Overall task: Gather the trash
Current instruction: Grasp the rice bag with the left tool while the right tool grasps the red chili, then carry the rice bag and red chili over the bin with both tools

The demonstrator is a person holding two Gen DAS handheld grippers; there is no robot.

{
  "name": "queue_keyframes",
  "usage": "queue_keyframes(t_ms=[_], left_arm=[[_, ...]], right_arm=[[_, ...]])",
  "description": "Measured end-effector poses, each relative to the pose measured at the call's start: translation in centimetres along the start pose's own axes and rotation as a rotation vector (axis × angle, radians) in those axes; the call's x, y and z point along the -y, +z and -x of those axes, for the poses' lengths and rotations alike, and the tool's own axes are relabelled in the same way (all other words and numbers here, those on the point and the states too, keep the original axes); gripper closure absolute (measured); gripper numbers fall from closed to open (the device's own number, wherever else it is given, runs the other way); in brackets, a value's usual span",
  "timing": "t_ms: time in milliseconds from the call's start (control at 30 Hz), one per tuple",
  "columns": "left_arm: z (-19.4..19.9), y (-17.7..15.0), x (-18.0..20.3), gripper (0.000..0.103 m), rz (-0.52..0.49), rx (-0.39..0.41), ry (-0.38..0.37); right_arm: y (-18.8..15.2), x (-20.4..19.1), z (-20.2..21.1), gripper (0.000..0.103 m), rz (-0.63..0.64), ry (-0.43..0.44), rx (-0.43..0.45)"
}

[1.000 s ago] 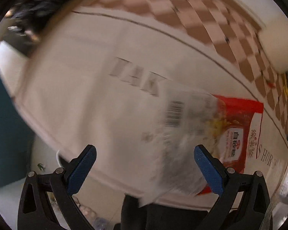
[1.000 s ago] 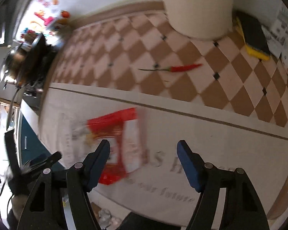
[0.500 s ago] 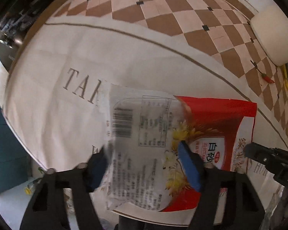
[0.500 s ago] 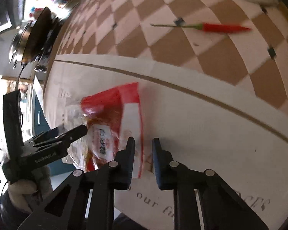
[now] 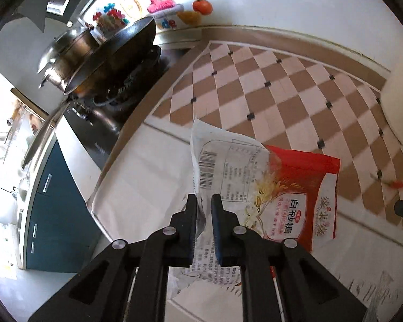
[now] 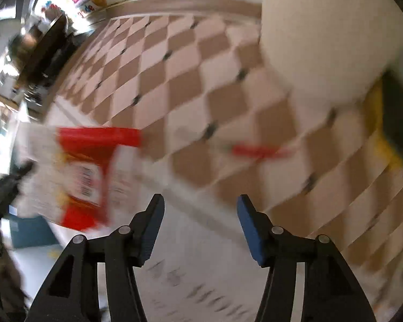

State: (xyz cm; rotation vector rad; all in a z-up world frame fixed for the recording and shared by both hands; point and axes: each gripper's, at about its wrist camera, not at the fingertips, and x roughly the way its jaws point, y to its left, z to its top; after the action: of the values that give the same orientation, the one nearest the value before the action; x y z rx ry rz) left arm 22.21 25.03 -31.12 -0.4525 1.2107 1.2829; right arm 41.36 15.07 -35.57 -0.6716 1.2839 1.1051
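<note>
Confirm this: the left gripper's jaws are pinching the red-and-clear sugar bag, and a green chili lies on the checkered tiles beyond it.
Wrong on one point: the chili is red, not green, as the right wrist view shows. The rest holds: the left gripper has its jaws closing on the sugar bag, seen in the left wrist view.

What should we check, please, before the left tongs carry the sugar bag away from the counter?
1. Left tongs closing on the sugar bag, plastic between the pads: ok.
2. Grip placement: only on the clear crumpled edge, which may slip: not ok.
3. Bag lifted clear of the white cloth: cannot tell.
4. Right tongs off the bag, jaws opening with nothing between them: ok.
5. Red chili left on the checkered surface, not yet collected: not ok.
6. Trash bin location: cannot tell.
</note>
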Motion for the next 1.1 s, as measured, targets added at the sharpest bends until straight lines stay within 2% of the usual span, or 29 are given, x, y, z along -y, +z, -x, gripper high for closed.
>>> queue_keyframes(t_ms=[67, 167, 267, 333, 400, 433, 467, 567, 800, 867, 967, 1100], left_arm=[[-0.3, 0.5, 0.1, 0.095, 0.001, -0.003, 0.007], [-1.4, 0.3, 0.1, 0.095, 0.002, -0.004, 0.014], [-2.4, 0.2, -0.3, 0.095, 0.003, -0.003, 0.006], [-2.3, -0.1, -0.3, 0.095, 0.004, 0.005, -0.003], [-2.3, 0.1, -0.5, 0.095, 0.003, 0.015, -0.009], [-2.0, 0.1, -0.7, 0.095, 0.007, 0.02, -0.013], [-1.8, 0.1, -0.9, 0.095, 0.01, 0.025, -0.016], [-1.1, 0.2, -1.6, 0.095, 0.026, 0.035, -0.026], [2.0, 0.0, -5.6, 0.096, 0.098, 0.096, -0.06], [3.1, -0.2, -7.4, 0.096, 0.127, 0.116, -0.069], [4.5, -0.7, -10.8, 0.096, 0.178, 0.137, -0.07], [6.0, -2.4, -16.1, 0.097, 0.247, 0.153, -0.04]], right_arm=[[1.4, 0.4, -0.7, 0.044, 0.064, -0.084, -0.017], [2.6, 1.1, -2.6, 0.044, 0.11, -0.139, -0.064], [2.8, 1.9, -3.7, 0.045, 0.159, -0.182, -0.064], [2.9, 1.7, -3.8, 0.055, 0.191, -0.203, -0.047], [2.7, 1.8, -3.8, 0.056, 0.213, -0.207, -0.033], [2.6, 1.7, -3.8, 0.082, 0.214, -0.196, -0.031], [2.4, 1.7, -3.8, 0.09, 0.21, -0.158, -0.037], [1.8, 1.6, -3.4, 0.092, 0.207, -0.135, -0.037], [-0.6, 3.3, -0.4, 0.092, 0.001, 0.07, -0.012], [-1.2, 3.2, 0.7, 0.092, -0.014, 0.094, 0.005], [-2.4, 1.5, 2.7, 0.092, -0.014, 0.137, 0.029], [-3.5, -3.7, 4.9, 0.092, 0.017, 0.203, 0.053]])
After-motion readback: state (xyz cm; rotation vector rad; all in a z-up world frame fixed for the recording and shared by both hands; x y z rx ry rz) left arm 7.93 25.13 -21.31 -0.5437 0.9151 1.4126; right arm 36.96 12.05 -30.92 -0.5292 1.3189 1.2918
